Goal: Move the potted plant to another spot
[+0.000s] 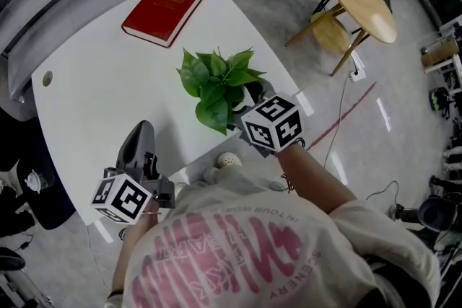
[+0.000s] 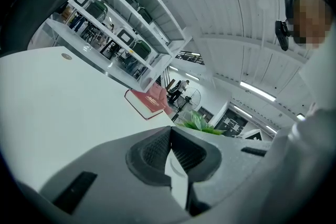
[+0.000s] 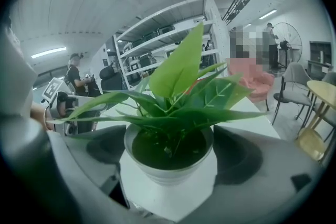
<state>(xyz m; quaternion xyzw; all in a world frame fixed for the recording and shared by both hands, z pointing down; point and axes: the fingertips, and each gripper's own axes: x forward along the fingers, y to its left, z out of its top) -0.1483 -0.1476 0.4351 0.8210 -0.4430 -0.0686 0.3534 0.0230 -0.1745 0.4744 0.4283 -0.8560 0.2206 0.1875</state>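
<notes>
Potted plant, green broad-leaved in a small round white pot, stands close to the near right edge of the white tabletop, well apart from the red hardcover book at the far corner. The right gripper reaches in from the near edge. In the right gripper view its jaws sit one on each side of the pot, with no gap visible at either side of the rim, so they are judged to be closed on the pot wall. Bright tabletop shows directly below the pot. Whether the base rests on the surface or is raised just clear of it cannot be determined. The left gripper is at the near left edge, well apart from the plant. Its jaws are together at the tips with nothing between them, and it takes no part in the grasp. Task status, as a judgement: the grasp appears established, but no view confirms a transfer to another spot. Remaining steps would be to carry the pot upright to the new spot, set it down on its base, and open the right jaws.
</notes>
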